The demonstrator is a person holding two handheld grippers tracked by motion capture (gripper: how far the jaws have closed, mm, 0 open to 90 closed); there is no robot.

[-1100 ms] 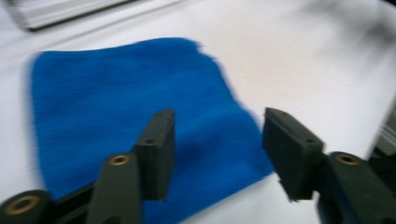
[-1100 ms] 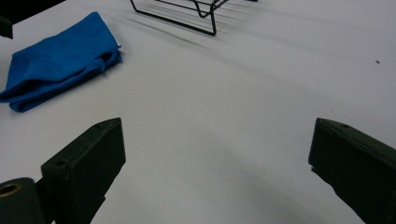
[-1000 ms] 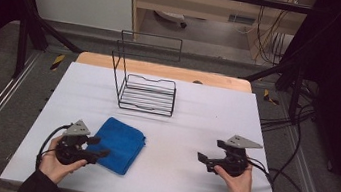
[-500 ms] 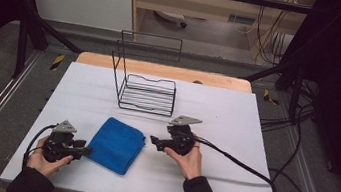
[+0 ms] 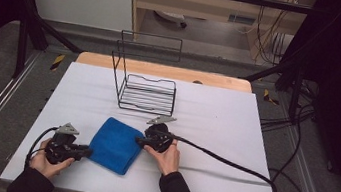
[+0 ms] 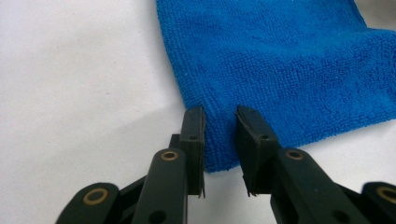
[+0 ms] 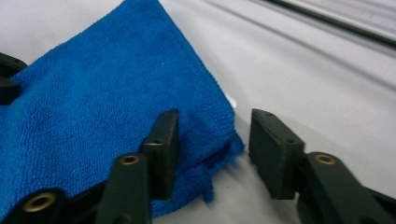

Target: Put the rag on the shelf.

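Seen from the high view: a white counter [image 5: 233,135], with a folded blue cloth [image 5: 116,145] lying flat at about 7 o'clock from its middle. At 12 o'clock from the cloth, well apart, a black wire rack [image 5: 146,92], upright back panel rising behind its flat grid base. Left tongs [image 5: 86,152] held in a hand [image 5: 48,162] at 8 o'clock of the cloth, tips reaching its lower left corner. Right tongs [image 5: 138,142] held in a hand [image 5: 166,157] at 3 o'clock of the cloth, tips at its right edge, a black cable [image 5: 230,162] trailing away toward 4 o'clock. From up here, too small to tell how either pair of jaws stands.

Shown closer in the left gripper view: left tongs [image 6: 219,135] apart, straddling the near corner of the cloth [image 6: 280,65], cloth pile between the jaws, not pinched. Bare counter [image 6: 74,84] at 9 o'clock.

Shown closer in the right gripper view: right tongs [image 7: 212,149] wide apart, one jaw resting over the cloth [image 7: 102,102], the other over bare counter [image 7: 317,74] beside the cloth's frayed corner, with layered folds visible at that edge. At 9 o'clock, at the picture's edge, a dark part of the left tongs, touching the cloth.
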